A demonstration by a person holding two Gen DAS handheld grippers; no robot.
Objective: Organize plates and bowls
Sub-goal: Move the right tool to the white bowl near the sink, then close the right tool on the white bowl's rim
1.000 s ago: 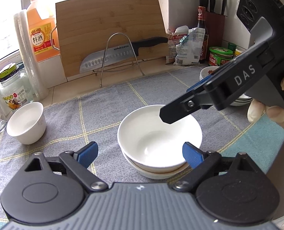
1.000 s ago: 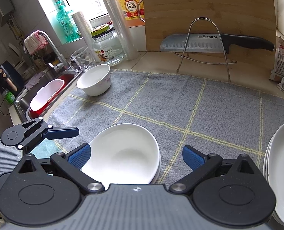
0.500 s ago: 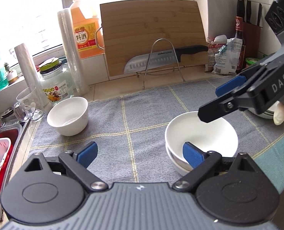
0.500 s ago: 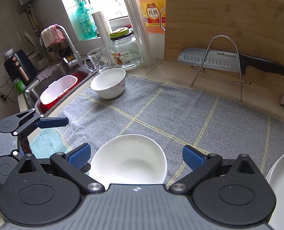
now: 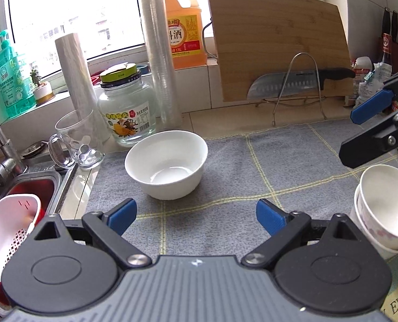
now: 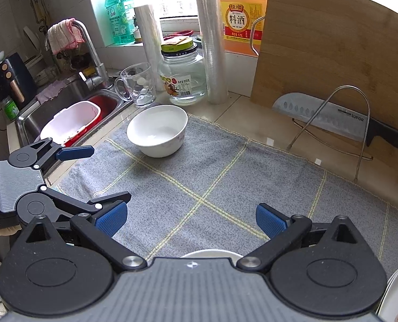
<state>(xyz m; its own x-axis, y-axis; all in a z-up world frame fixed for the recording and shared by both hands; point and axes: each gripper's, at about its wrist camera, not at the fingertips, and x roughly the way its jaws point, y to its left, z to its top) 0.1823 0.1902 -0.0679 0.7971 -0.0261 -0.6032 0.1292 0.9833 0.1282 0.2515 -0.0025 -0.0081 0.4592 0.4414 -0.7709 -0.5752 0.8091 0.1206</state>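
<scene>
Your left tongs (image 5: 196,216) stand wide apart with nothing between the pads, over bare grey mat (image 5: 239,177). Your right tongs (image 6: 189,218) are likewise spread and empty. Take the lone white bowl (image 5: 166,163) as your landmark: it sits upright on the mat just beyond the left tongs, with clear cloth between. Nearer and to its right, at the frame edge, stands the stack of bowls (image 5: 384,206). Left of the bowl the mat ends at the counter edge, then the sink (image 6: 64,102) with a white strainer (image 6: 70,123). Close behind the bowl crowd a glass mug (image 5: 76,141) and a glass jar (image 5: 126,107). Right of it the mat lies open as far as the knife rack (image 5: 298,88) against the cutting board (image 5: 276,43).
</scene>
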